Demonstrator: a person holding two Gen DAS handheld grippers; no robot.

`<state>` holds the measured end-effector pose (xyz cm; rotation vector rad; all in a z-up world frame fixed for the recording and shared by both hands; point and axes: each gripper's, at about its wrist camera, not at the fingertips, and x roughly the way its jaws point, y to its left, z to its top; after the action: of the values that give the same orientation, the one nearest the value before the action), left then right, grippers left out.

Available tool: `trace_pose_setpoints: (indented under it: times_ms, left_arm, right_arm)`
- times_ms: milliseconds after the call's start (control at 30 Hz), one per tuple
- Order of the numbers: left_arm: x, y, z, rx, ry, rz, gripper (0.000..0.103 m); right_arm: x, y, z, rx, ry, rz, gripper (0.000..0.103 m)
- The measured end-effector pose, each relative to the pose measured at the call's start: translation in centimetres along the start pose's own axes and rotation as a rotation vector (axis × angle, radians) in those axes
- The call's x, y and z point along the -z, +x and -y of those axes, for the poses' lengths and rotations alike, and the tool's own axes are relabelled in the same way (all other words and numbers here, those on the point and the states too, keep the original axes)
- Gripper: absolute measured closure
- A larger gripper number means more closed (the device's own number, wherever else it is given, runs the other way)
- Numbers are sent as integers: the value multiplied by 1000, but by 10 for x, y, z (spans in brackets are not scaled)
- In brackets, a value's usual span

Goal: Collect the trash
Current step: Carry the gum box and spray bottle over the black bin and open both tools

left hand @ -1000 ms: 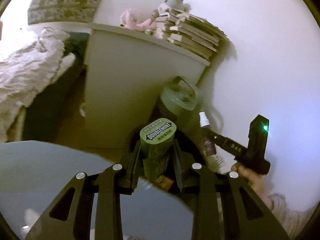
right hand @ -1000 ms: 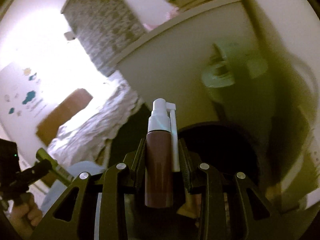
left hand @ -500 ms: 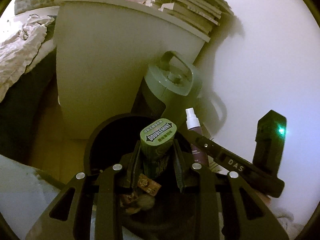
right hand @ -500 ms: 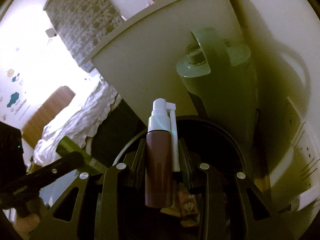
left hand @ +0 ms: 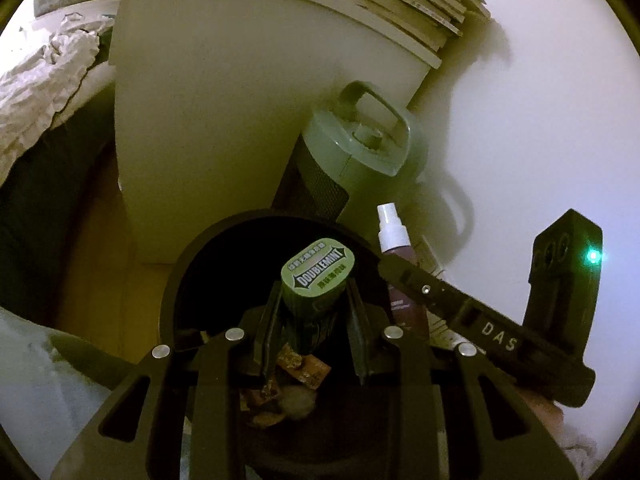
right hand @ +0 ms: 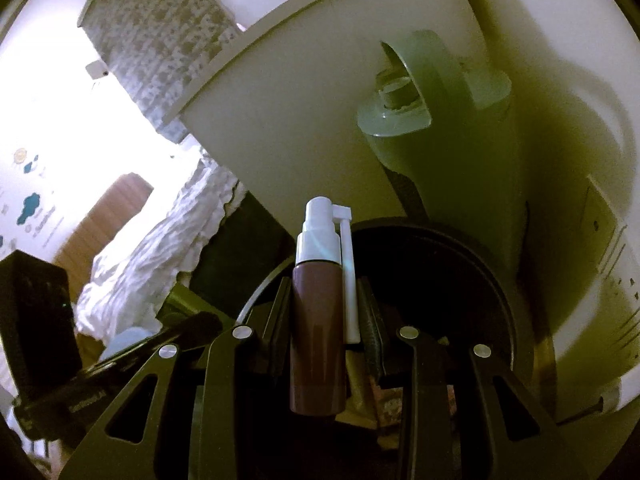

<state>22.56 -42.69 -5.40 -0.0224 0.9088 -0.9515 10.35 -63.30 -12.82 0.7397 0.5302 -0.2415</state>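
Left tool [left hand: 314, 300] is clamped on a glossy green Doublemint gum bottle [left hand: 318, 270], right tool [right hand: 326, 304] on a smooth brown spray bottle [right hand: 318, 320]. Both hang over a round black bin [left hand: 176, 280] beside a white cabinet [left hand: 240, 120].

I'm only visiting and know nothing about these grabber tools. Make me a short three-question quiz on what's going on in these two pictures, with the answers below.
1. What does the left gripper hold?
2. True or false: the black bin is empty.
3. The spray bottle in the right gripper has: A) a green cap, B) a white pump top, C) no top.

Key
1. A green Doublemint container, clamped between the jaws above the bin's opening.
2. False: wrappers and other scraps lie at the bottom.
3. B. The body is brown and the pump is white.
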Motion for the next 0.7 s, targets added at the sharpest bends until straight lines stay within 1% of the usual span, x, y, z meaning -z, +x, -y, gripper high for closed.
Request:
trace_pose_setpoints:
  times_ms: [200,533,667,700]
  left_arm:
    - [-3,3,3,-5,24,-9,73]
    - [-6,6,4,-6,26,-24,73]
    - [-5,6,3,-5,23,-32,71]
    - [-5,5,3,-4,19,-32,67]
  right_arm:
    - [2,1,1,11,14,-3,71]
    - [2,-2,3,9,36,-1,71]
    - [3,-2,4,8,50,-3,70]
    - [3,-2,4,7,54,-6,69]
